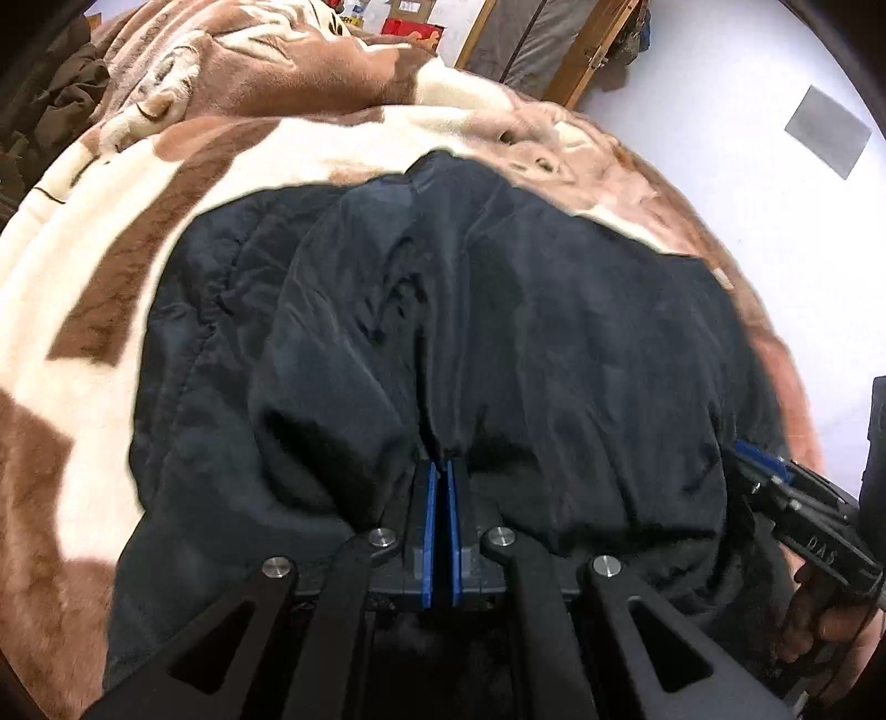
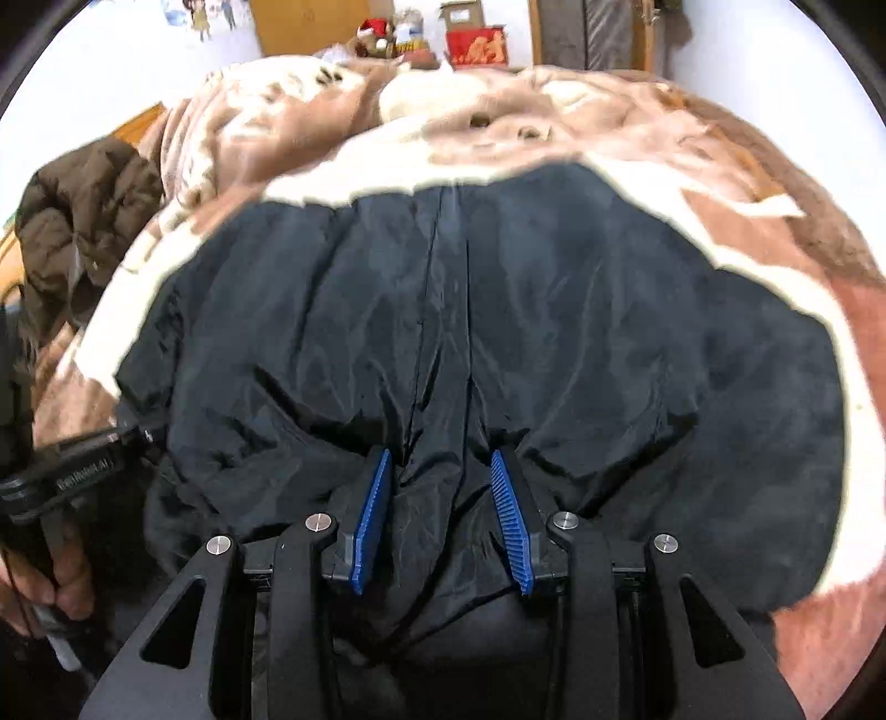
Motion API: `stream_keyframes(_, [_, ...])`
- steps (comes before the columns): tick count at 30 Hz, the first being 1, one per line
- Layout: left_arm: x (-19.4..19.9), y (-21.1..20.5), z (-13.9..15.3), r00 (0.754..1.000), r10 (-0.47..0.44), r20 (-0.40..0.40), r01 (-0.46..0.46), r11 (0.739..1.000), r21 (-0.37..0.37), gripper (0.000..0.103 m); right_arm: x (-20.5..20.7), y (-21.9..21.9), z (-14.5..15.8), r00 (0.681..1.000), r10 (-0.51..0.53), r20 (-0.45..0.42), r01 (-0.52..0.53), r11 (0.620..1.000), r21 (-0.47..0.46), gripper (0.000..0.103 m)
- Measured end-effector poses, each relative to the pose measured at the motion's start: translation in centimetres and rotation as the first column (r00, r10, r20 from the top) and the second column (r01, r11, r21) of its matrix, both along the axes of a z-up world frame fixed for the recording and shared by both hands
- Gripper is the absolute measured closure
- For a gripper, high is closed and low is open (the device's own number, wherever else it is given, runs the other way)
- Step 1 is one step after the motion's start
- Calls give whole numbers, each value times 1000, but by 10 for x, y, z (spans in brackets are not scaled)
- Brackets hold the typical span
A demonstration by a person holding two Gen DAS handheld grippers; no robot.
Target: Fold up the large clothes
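A large black padded jacket lies spread on a brown and cream blanket. It fills the middle of the right wrist view too. My left gripper is shut on a pinch of the jacket's near edge, blue pads pressed together. My right gripper is open, its blue pads apart, with jacket fabric lying between them. The right gripper also shows in the left wrist view at the jacket's right edge. The left gripper shows at the left of the right wrist view.
The blanket covers a bed. A dark brown coat is heaped at the bed's left side. Boxes and wooden furniture stand beyond the bed. White floor lies to the right.
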State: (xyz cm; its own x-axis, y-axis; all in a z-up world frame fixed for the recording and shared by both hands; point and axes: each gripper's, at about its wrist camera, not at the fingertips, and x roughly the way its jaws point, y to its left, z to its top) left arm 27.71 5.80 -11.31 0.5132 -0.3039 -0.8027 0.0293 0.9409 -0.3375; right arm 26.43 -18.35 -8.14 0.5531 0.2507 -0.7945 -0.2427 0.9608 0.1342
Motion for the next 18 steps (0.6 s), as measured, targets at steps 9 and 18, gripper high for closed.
stream_keyframes(9, [-26,-23,-21,997,-74,-28,73,997,-21,98,-6,-10,-43,997,-23,-75,24,1000,9,65])
stream_keyframes(18, [-12,-33,-34,997,-64,-47,64,998,10,98,3,-6,-56,997,-17,-76,15,999,-29,65])
